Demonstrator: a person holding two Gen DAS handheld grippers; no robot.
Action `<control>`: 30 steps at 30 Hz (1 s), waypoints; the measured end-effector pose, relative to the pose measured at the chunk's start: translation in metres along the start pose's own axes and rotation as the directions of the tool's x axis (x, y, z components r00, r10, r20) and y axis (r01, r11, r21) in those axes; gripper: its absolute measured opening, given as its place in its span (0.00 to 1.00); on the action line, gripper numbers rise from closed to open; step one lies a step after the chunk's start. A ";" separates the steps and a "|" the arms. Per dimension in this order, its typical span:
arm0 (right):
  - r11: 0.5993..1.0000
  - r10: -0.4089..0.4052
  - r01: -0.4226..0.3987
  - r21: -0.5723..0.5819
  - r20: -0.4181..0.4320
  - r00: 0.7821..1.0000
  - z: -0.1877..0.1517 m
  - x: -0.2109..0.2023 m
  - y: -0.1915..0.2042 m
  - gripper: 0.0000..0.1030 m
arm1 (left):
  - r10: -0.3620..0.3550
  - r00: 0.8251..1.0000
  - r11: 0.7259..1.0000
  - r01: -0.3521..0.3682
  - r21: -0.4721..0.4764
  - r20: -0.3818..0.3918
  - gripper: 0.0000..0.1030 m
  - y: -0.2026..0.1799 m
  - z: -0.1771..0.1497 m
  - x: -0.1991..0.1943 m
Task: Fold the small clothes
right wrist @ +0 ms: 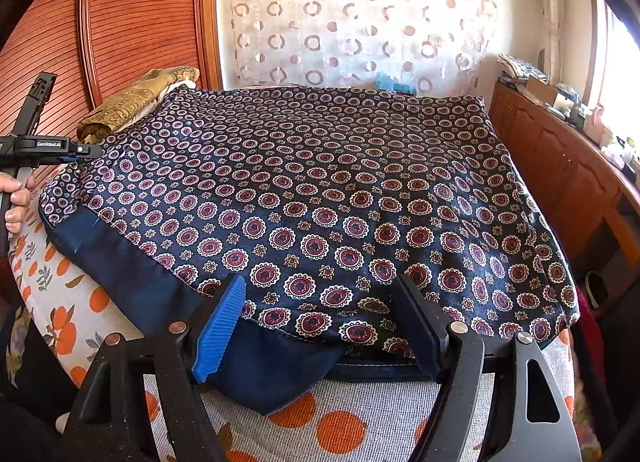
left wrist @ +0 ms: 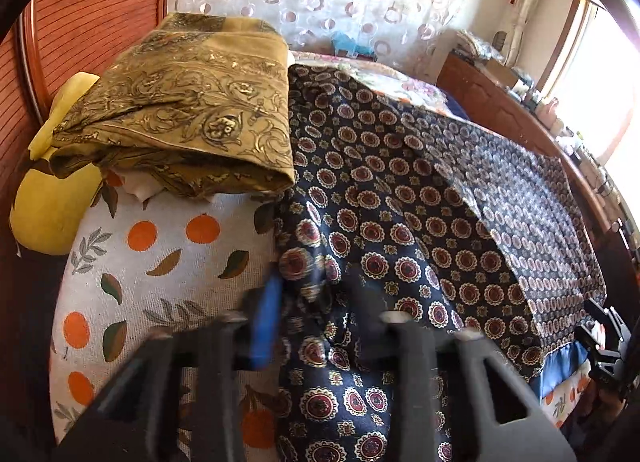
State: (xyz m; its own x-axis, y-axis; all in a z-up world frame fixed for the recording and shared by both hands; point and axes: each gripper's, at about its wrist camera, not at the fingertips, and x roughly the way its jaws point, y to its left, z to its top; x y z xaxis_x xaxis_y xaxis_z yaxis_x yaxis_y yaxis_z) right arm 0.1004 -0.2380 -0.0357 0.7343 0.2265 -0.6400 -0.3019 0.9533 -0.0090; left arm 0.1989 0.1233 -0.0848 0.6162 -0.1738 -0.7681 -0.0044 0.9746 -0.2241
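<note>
- Looking along my left tongs, I see the blue cloth with round flowers lying on the bed cover with oranges. The picture is blurry here, and cloth bunches between the fingers, so I think they pinch it, to lift that side. A gold folded cloth sits just beside it, out of the way.
- Looking along my right tongs, the fingers are spread apart around the plain blue edge, not squeezing yet. The blue cloth lies flat, its long side going left to right, ready to fold away from me.
</note>
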 end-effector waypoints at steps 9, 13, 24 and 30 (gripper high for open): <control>1.000 0.007 -0.007 -0.003 -0.001 1.000 0.000 0.000 -0.004 0.75 | -0.067 0.990 0.992 0.052 0.118 0.127 0.04 -0.049 0.009 -0.056; 1.000 0.023 -0.023 0.007 -0.011 1.000 0.002 -0.001 -0.009 0.75 | -0.116 0.983 0.979 0.089 0.184 0.145 0.04 -0.085 0.022 -0.063; 0.990 -0.016 0.017 0.138 -0.009 1.000 0.002 -0.026 -0.075 0.75 | -0.259 0.963 0.902 0.212 0.377 0.080 0.04 -0.210 0.048 -0.051; 0.977 -0.081 0.075 0.200 0.019 0.997 -0.002 -0.050 -0.118 0.75 | -0.363 0.932 0.820 0.331 0.467 -0.024 0.04 -0.296 0.042 -0.044</control>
State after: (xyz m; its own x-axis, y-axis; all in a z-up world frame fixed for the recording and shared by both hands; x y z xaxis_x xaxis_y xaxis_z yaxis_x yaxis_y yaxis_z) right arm 0.0982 -0.3620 -0.0045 0.7676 0.1526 -0.6225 -0.1181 0.9883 0.0967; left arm 0.2062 -0.1518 0.0408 0.5571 -0.5186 -0.6486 0.5680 0.8077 -0.1580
